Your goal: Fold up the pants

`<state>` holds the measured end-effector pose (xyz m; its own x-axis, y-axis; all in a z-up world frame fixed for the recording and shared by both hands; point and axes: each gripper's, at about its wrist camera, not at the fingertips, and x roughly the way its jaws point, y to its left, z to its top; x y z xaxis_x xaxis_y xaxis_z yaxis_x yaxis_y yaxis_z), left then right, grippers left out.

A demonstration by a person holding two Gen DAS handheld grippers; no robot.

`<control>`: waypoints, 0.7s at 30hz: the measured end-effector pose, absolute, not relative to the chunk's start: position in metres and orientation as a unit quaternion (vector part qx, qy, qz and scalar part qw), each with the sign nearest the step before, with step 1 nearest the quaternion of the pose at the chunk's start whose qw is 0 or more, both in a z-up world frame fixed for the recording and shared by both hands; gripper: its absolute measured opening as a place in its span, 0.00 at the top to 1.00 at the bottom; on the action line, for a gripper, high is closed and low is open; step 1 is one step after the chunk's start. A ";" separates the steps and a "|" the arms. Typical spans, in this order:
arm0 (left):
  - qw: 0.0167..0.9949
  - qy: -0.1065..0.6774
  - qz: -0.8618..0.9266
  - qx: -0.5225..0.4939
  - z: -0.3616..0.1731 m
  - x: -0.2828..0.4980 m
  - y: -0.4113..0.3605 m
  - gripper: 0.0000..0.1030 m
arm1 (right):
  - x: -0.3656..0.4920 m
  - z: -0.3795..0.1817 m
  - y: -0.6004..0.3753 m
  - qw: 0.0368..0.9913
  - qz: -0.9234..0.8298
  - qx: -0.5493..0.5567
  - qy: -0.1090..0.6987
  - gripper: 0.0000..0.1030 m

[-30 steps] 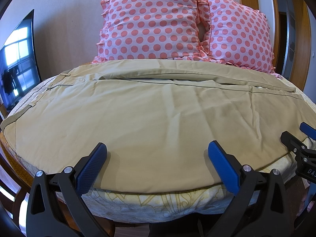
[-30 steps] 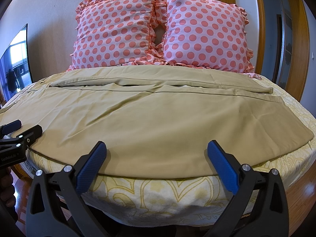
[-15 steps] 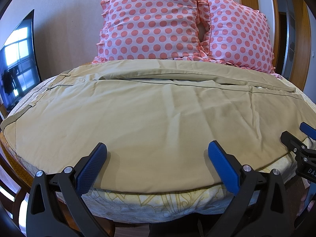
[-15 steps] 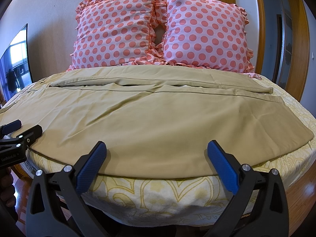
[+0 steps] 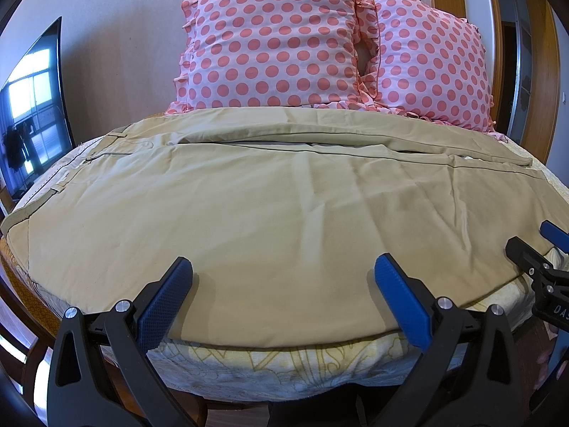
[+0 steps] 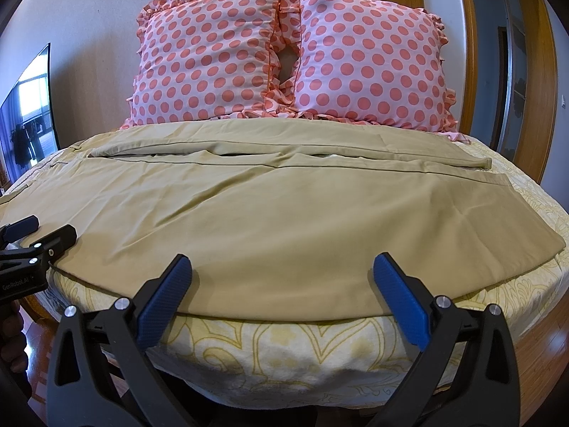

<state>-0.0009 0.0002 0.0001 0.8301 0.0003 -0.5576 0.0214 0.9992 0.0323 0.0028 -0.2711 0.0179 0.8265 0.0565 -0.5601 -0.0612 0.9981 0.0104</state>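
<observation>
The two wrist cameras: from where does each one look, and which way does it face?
Left wrist: on the left gripper, open at the bed's near edge, facing the pants; the right gripper shows at right.
Right wrist: on the right gripper, also open, facing likewise; the left gripper shows at left.
Shared: pants, polka-dot pillows.

Home bedroom: bed [image 6: 320, 348], polka-dot pillows [image 6: 213, 60].

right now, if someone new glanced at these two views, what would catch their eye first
Two pink polka-dot pillows propped against the wall at the head of the bed. Below them, khaki pants lie spread flat across the yellow patterned bedspread. Nearest the camera, the left gripper and right gripper sit open at the pants' near edge.
</observation>
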 end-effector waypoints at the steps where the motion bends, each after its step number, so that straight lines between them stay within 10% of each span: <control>1: 0.957 0.289 -0.005 0.018 0.000 -0.002 0.000 0.01 | 0.003 0.018 -0.271 0.955 0.032 -0.006 0.294 0.02; 16: 0.972 0.232 0.037 0.015 0.086 0.074 0.013 0.01 | 0.190 0.118 -0.418 0.934 -0.120 0.131 0.311 0.02; 21: 0.971 0.236 0.047 -0.010 0.091 0.112 0.027 0.01 | 0.295 0.089 -0.488 0.884 -0.212 0.194 0.370 0.34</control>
<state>0.1123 0.0274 0.0907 0.8842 0.0857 -0.4591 -0.0954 0.9954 0.0021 0.2952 -0.4877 0.0889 0.6371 -0.2311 -0.7353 0.5173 0.8354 0.1857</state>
